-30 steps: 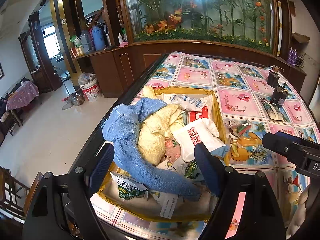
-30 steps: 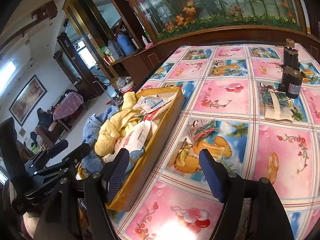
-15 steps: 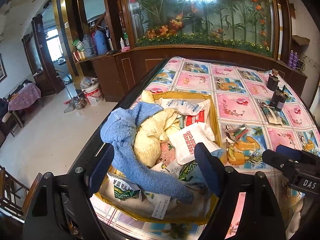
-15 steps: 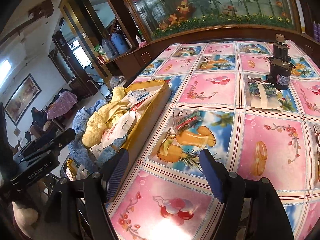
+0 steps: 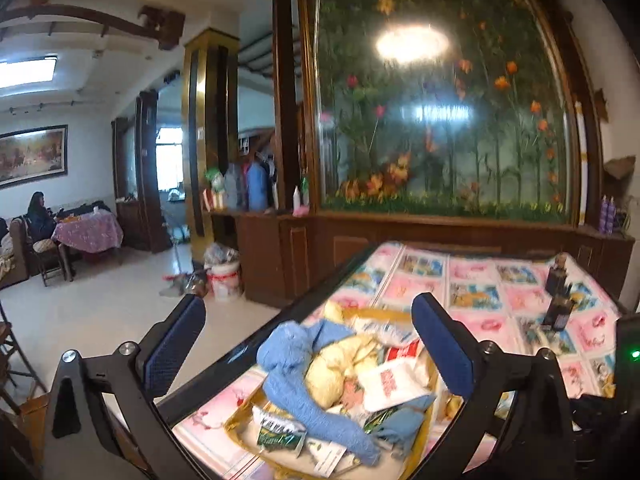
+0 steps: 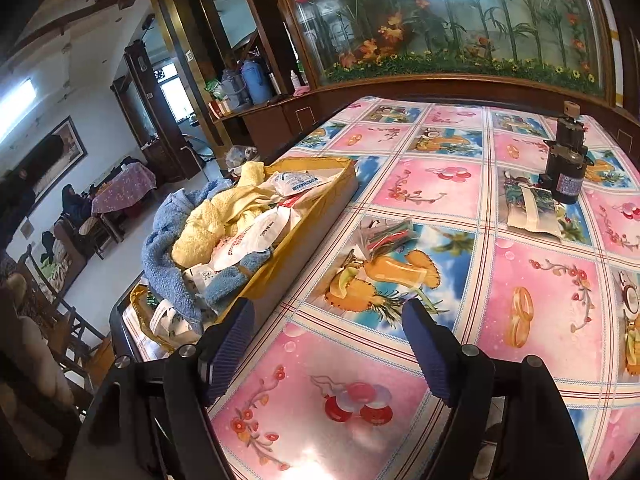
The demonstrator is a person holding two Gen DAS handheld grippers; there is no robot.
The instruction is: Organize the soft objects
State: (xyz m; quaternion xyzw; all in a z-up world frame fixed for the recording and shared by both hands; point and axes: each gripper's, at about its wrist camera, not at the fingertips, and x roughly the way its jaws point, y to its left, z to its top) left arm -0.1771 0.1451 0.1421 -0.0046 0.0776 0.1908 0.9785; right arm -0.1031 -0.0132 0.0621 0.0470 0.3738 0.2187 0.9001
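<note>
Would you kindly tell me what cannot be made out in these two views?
- Box floor: left wrist view, covered by the blue towel, yellow towel and packets.
- Packet lettering: left wrist view, motion-blurred.
- Box's far wall: right wrist view, hidden by the heap.
- Black device label: right wrist view, too small.
</note>
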